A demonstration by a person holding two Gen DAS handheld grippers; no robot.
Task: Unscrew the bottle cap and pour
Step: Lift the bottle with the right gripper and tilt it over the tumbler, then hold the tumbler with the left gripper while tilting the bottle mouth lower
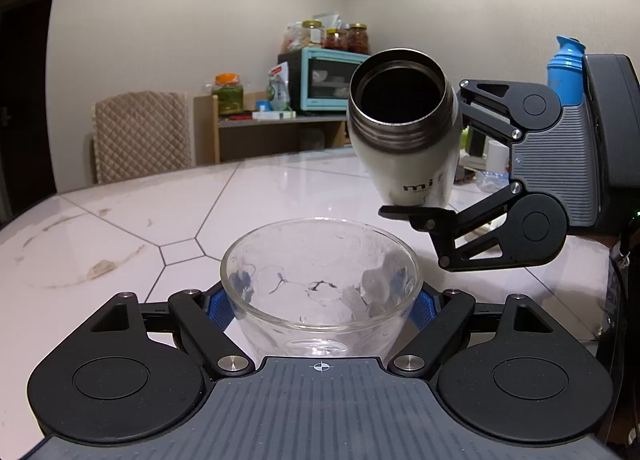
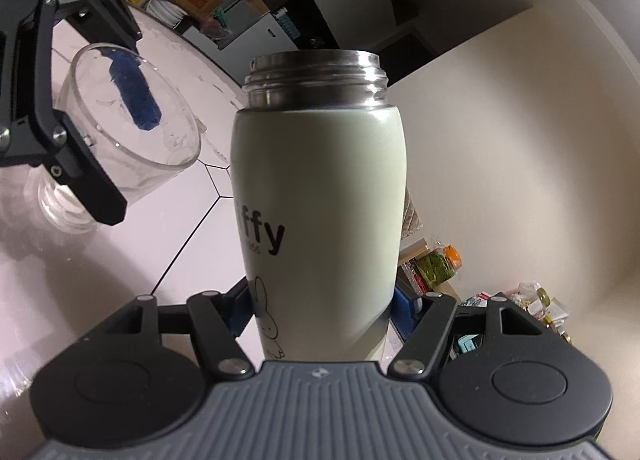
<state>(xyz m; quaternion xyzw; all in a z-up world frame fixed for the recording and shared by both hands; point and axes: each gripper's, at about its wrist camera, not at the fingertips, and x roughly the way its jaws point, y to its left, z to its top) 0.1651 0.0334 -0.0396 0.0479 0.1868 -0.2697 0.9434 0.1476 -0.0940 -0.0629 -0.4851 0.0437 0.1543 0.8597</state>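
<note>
In the left wrist view the left gripper is clamped on a glass, its blue pads pressed against the wall at 9 and 3 o'clock, and the glass stands upright on the pale tiled table. The glass is clear, thin-walled, round and flaring to a wide rim, with faint smears inside and no liquid that I can make out. Up at about 1 o'clock from its rim hangs the bottle, grasped low on its body by the right gripper, one finger above and one below. The cap is off (it is in neither view), so the threaded steel neck is bare, and the dark mouth tips toward the camera and slightly down. The bottle's long axis runs from lower right to upper left, and the mouth is beside the glass, not yet over it; my judgement is that the pour depends on carrying the mouth toward 7 o'clock over the rim. In the right wrist view the body is smooth, matte, pale green, barrel-shaped, with black lettering and a rabbit drawing.
</note>
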